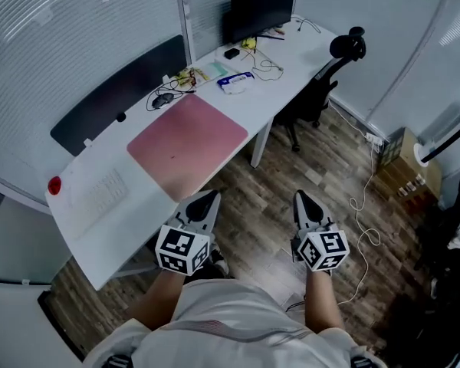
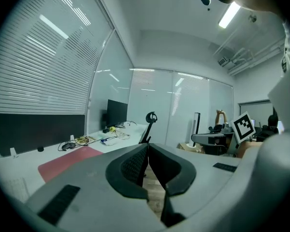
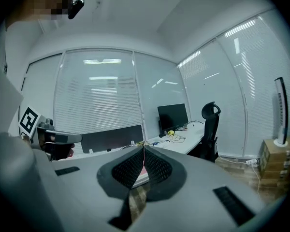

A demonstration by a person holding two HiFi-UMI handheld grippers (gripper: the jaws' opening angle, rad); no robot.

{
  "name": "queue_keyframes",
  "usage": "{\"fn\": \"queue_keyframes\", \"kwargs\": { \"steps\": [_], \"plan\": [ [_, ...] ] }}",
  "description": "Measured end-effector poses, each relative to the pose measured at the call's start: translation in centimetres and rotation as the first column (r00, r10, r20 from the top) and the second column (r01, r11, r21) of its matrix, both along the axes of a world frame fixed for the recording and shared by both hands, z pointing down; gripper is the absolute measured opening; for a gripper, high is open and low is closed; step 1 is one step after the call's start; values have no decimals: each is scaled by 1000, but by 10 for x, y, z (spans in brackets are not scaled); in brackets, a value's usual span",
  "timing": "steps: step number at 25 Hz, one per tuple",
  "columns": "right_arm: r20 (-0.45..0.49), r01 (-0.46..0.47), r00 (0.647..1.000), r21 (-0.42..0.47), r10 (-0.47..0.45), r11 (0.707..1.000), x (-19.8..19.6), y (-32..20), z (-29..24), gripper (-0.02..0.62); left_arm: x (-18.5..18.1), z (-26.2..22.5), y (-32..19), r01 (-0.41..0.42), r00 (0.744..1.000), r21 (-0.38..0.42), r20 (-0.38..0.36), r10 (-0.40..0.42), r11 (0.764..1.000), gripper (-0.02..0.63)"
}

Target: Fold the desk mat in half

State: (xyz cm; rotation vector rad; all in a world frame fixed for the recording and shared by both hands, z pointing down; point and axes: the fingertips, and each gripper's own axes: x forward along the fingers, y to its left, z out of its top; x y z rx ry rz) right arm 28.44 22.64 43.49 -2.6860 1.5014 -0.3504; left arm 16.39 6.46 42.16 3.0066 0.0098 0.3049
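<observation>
Desk mat (image 1: pixel 188 142): pink and unfolded, lying flat in 1 layer on the white desk (image 1: pixel 115 232). It sits about midway along the desk, with 1 side running close along the front edge.
Progress: judged to be at the very start, with no crease, no lifted edge and nothing gripped.
Left to do: everything. That probably means closing in on the desk, taking 1 side of the mat at its 2 corners, carrying it over to the opposite side, lining up the edges and pressing the fold flat.
Left gripper (image 1: pixel 203 203): jaws together with nothing between them. It is held in the air just off the desk's front edge and is not touching the mat.
Right gripper (image 1: pixel 307 205): jaws closed on nothing, held over the wooden floor (image 1: pixel 322 167), well apart from the desk.
Keyboard (image 1: pixel 100 194): only a pale, faint outline toward the desk's left end, so this reading is a guess.
Red object (image 1: pixel 54 185): small and round, at the desk's left end. I cannot tell what it is.
Hidden: in the head view the mat's nearest corner lies right by the left gripper's jaw tips, and I cannot tell whether it is partly covered. The mat's thickness and underside do not show.
</observation>
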Motion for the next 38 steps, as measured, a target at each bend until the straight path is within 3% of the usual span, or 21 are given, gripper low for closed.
{"fn": "queue_keyframes", "kwargs": {
  "steps": [3, 9, 16, 20, 26, 38],
  "plan": [
    [2, 0, 1000, -8, 0, 1000, 30, -35, -3, 49, 17, 4, -39, 27, 1000, -6, -3, -27, 1000, 15],
    [-3, 85, 996, -77, -85, 993, 59, -126, 1, 49, 34, 15, -123, 122, 993, -40, 2, -122, 992, 15],
    [8, 181, 983, -122, -181, 976, 76, -223, 8, 49, 26, 31, -208, 238, 971, -65, 29, -237, 969, 15],
    [36, 265, 964, -145, -263, 953, 82, -263, 22, 49, 11, 43, -233, 337, 941, -75, 56, -333, 939, 15],
    [52, 402, 916, -108, -399, 909, 93, -317, 25, 49, 4, 49, -240, 449, 892, -71, 103, -441, 891, 15],
    [112, 567, 822, -58, -559, 822, 188, -330, 45, 49, 70, 40, -213, 657, 751, -54, 135, -646, 752, 15]
  ]
}}
